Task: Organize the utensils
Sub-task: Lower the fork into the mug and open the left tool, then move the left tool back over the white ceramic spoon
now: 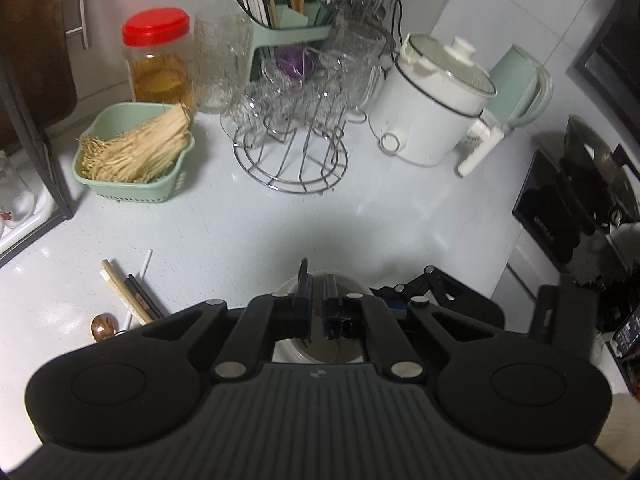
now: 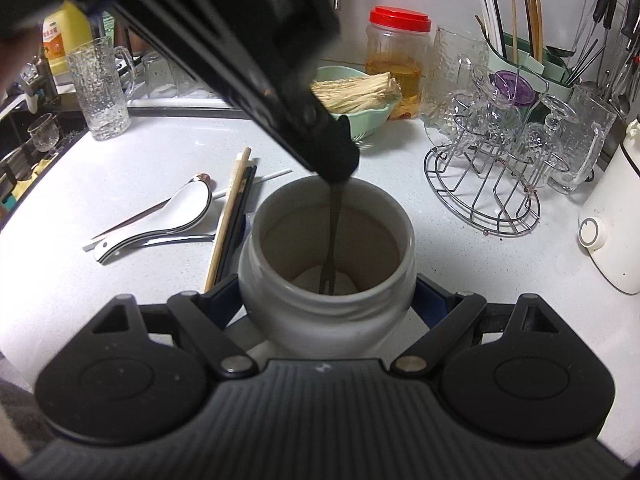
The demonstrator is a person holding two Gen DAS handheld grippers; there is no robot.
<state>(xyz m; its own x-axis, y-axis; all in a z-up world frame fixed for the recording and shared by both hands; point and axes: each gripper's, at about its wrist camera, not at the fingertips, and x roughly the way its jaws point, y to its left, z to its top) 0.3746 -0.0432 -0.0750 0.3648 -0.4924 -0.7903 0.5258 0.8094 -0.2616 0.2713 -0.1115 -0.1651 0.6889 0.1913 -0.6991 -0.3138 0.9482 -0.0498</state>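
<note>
left gripper (image 2: 338,168) pinched shut on a dark fork (image 2: 330,248), hanging near upright, tines down inside the white jar (image 2: 326,308), which right gripper (image 2: 326,300) clasps half-open just below.

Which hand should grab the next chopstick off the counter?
Probably the left. The right gripper is busy holding the jar. The left gripper only has to drop its fork into the jar, and the chopsticks lie on its side.
</note>
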